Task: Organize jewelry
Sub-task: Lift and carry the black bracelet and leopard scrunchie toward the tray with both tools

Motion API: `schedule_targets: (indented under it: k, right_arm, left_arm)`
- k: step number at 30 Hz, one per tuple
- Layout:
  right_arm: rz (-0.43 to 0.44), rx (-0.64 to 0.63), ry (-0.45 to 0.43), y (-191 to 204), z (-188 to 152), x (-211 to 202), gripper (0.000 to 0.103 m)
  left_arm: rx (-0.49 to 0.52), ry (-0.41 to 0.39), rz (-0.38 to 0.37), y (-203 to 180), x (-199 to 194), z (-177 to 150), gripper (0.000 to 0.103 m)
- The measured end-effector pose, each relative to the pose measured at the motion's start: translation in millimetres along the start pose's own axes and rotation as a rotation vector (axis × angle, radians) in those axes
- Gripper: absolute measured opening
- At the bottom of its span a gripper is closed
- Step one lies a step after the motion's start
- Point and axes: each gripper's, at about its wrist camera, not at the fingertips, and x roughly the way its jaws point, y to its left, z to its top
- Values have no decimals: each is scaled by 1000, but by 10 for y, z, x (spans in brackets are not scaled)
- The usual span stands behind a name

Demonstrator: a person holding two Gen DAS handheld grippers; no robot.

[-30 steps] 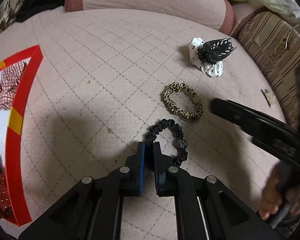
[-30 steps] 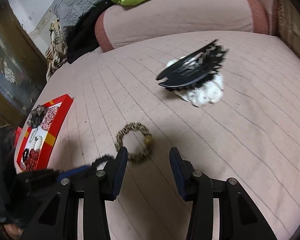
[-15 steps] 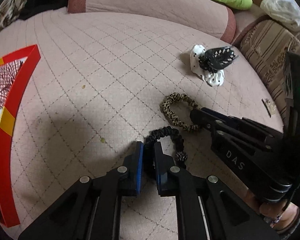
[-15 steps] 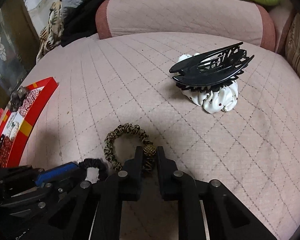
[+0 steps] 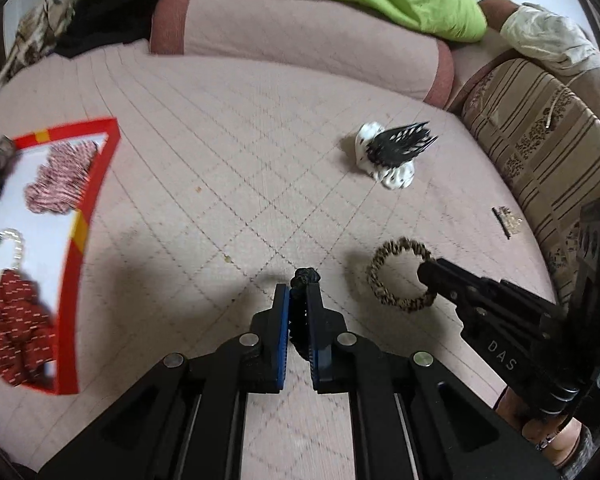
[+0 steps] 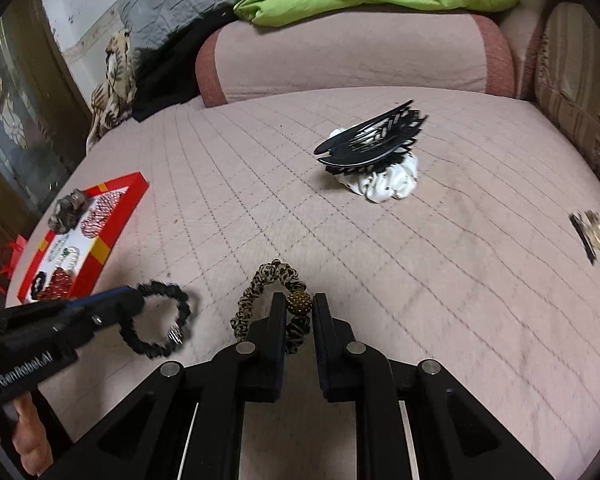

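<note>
My left gripper (image 5: 298,294) is shut on a black scrunchie (image 5: 305,278) and holds it above the pink quilted bed; the scrunchie hangs as a loop in the right wrist view (image 6: 156,322). My right gripper (image 6: 298,304) is shut on a leopard-print scrunchie (image 6: 268,280) at its gold bead and holds it lifted; it also shows in the left wrist view (image 5: 400,280). A red-rimmed tray (image 5: 84,216) with several hair ties lies at the left, seen too in the right wrist view (image 6: 112,216).
A black claw clip (image 6: 370,142) sits on a white dotted scrunchie (image 6: 388,184) farther back. A small hair clip (image 6: 592,234) lies at the right. A pink bolster (image 5: 300,36), green cloth and a striped cushion (image 5: 540,140) border the bed.
Both grippers have lifted their scrunchies off the bed. The right gripper shut on the leopard scrunchie a second ago. The left view has swung so more of the tray shows.
</note>
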Motion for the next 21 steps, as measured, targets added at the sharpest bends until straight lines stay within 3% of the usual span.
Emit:
schedule_targets:
  k: [14, 21]
  right_arm:
    - [-31, 24, -55, 121, -213, -568, 14]
    - [-52, -6, -83, 322, -204, -780, 14]
  left_arm:
    - [89, -173, 75, -81, -719, -110, 8]
    - [64, -244, 81, 163, -978, -105, 8]
